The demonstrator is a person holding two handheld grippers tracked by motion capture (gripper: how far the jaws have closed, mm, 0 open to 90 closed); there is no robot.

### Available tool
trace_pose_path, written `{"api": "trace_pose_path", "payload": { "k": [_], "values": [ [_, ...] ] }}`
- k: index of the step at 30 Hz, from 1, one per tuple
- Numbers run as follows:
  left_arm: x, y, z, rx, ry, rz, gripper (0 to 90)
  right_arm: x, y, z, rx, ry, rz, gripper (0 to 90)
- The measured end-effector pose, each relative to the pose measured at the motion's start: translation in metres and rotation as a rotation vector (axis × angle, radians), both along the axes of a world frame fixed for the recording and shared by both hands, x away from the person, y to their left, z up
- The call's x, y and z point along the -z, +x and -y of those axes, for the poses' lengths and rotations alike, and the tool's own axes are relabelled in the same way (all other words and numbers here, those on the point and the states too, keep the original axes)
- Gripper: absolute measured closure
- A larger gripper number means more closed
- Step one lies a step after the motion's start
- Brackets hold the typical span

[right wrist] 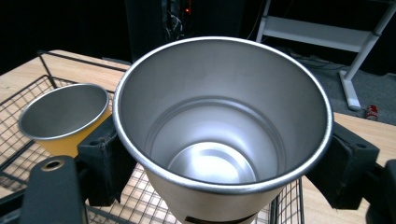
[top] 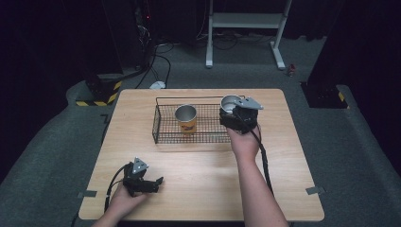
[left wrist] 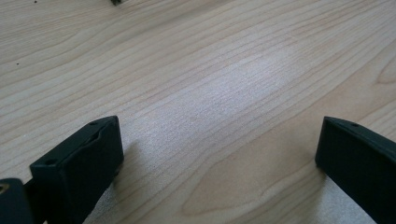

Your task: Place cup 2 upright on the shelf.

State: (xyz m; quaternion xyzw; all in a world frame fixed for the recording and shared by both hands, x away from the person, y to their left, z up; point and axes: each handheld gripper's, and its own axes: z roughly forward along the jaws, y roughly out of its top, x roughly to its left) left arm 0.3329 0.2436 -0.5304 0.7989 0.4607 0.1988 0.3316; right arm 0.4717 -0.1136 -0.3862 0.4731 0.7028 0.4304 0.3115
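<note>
Right claw [top: 232, 112] pinches steel cup [right wrist: 219, 126] upright over wire basket [top: 165, 135], beside yellow cup [top: 186, 118]. Left claw [top: 158, 182] spread, resting on desk [top: 198, 189].

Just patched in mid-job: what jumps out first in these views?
The steel cup clamped in the right gripper, held over the right end of the wire basket. A yellow cup stands upright inside the basket. The left gripper rests open on the table near the front-left edge.
</note>
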Motion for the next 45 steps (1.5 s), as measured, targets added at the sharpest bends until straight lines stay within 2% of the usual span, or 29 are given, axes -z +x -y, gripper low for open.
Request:
{"api": "trace_pose_path", "payload": {
  "k": [5, 7, 22, 28, 32, 34, 41, 45],
  "values": [
    [0.000, 0.000, 0.000, -0.002, -0.006, -0.001, 1.3, 0.002, 0.013, -0.004, 0.009, -0.003, -0.002, 18.3],
    [0.000, 0.000, 0.000, -0.001, -0.006, -0.002, 1.3, 0.004, 0.017, -0.005, 0.017, -0.003, -0.021, 18.3],
    [0.000, 0.000, 0.000, -0.001, -0.006, -0.001, 1.3, 0.021, 0.040, -0.016, 0.040, -0.045, -0.087, 18.3],
    [0.000, 0.000, 0.000, -0.001, -0.006, -0.001, 1.3, 0.030, 0.046, -0.020, 0.040, -0.059, -0.123, 18.3],
    [0.000, 0.000, 0.000, -0.001, -0.007, -0.001, 1.4, 0.035, 0.049, -0.023, 0.041, -0.047, -0.143, 18.3],
    [0.000, 0.000, 0.000, 0.000, -0.004, -0.002, 1.4, 0.038, 0.052, -0.025, 0.032, -0.067, -0.149, 18.4],
    [0.000, 0.000, -0.001, 0.002, -0.007, 0.001, 2.0, 0.053, 0.055, -0.034, 0.037, -0.084, -0.209, 18.3],
    [0.000, -0.001, -0.001, 0.000, -0.010, -0.001, 2.1, 0.059, 0.055, -0.036, 0.026, -0.097, -0.223, 18.3]
  ]
}}
